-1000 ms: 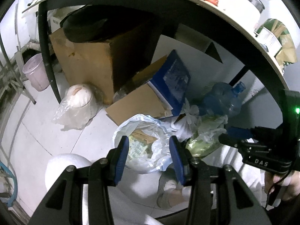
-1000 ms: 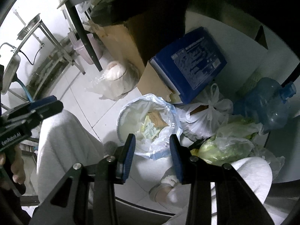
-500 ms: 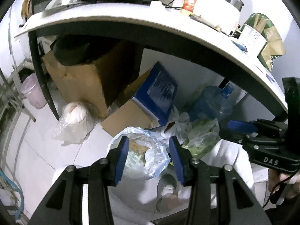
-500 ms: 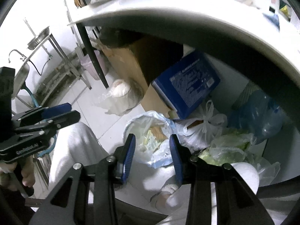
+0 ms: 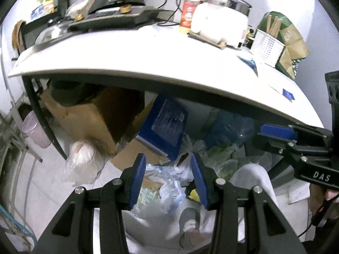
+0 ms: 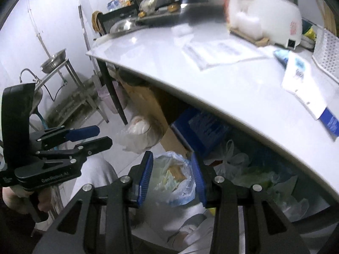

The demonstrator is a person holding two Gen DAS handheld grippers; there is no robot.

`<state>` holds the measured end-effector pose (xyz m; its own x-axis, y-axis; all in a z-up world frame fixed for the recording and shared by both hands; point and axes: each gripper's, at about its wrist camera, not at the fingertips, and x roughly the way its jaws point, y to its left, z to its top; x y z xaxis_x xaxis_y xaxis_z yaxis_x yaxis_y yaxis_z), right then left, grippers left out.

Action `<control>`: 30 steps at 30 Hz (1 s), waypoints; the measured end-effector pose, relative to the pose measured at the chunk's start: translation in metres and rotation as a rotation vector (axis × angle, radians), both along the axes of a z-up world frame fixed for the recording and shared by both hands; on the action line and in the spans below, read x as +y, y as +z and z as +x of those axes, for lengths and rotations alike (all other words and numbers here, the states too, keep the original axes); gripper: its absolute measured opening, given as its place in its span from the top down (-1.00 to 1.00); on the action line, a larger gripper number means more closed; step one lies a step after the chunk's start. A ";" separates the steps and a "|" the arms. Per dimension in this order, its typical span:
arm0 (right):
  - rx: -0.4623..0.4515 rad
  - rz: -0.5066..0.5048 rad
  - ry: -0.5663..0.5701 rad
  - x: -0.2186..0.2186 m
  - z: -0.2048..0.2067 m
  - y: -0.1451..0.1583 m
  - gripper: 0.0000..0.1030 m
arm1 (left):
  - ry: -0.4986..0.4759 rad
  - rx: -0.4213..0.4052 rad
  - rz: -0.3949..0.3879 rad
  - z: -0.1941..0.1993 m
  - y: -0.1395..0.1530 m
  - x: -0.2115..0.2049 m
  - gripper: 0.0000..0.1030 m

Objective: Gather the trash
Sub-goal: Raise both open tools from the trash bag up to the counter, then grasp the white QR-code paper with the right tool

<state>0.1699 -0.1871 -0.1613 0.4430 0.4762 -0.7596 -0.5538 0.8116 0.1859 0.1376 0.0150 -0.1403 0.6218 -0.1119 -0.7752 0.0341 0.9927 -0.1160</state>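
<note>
An open clear plastic trash bag [image 5: 161, 186] [image 6: 175, 175] holding paper rubbish stands on the floor under the white table [image 5: 148, 63] [image 6: 233, 89]. My left gripper [image 5: 168, 177] hangs high above the bag, open, with nothing between its blue pads. My right gripper [image 6: 171, 175] is likewise open and empty above the bag. Each shows in the other's view: the right gripper [image 5: 267, 139] at the right, the left gripper [image 6: 103, 136] at the left. On the tabletop lie a blue-and-white packet [image 6: 300, 80] [image 5: 250, 62], a flat paper sheet [image 6: 216, 50] and a crumpled white scrap [image 6: 180, 29].
A white rice cooker [image 5: 220, 25], a bottle [image 5: 191, 2], a perforated white basket [image 5: 267, 48] and a stove crowd the table's back. Beneath it sit a cardboard box [image 5: 89, 116], a blue box [image 5: 167, 124], a water jug [image 5: 228, 127] and tied bags. A person's leg [image 5: 252, 177] is below.
Both grippers have risen and tilted up: the tabletop, earlier only an edge, now fills the upper half of both views. The bag looks smaller. Neither gripper's jaw gap changed.
</note>
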 end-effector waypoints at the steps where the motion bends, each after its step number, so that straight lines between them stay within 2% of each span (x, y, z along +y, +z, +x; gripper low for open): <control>1: -0.006 0.005 -0.005 -0.003 0.002 0.003 0.31 | -0.010 -0.007 0.004 0.002 0.004 -0.004 0.14; 16: -0.076 0.057 -0.151 -0.069 0.036 0.037 0.29 | -0.070 -0.063 0.042 0.033 0.036 -0.033 0.14; 18: -0.086 0.058 -0.179 -0.078 0.043 0.039 0.06 | -0.078 -0.068 0.044 0.038 0.038 -0.036 0.14; 22: -0.100 0.046 -0.234 -0.093 0.057 0.042 -0.13 | -0.089 -0.079 0.046 0.047 0.041 -0.040 0.14; 24: -0.108 0.031 -0.275 -0.100 0.066 0.041 -0.31 | -0.093 -0.086 0.044 0.052 0.043 -0.041 0.14; 30: -0.095 0.018 -0.358 -0.116 0.095 0.036 -0.34 | -0.093 -0.090 0.036 0.066 0.044 -0.040 0.13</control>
<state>0.2650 -0.3030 -0.1256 0.6522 0.2913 -0.6998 -0.2512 0.9541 0.1630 0.2038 -0.0252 -0.0967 0.6775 -0.1449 -0.7211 0.1344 0.9883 -0.0723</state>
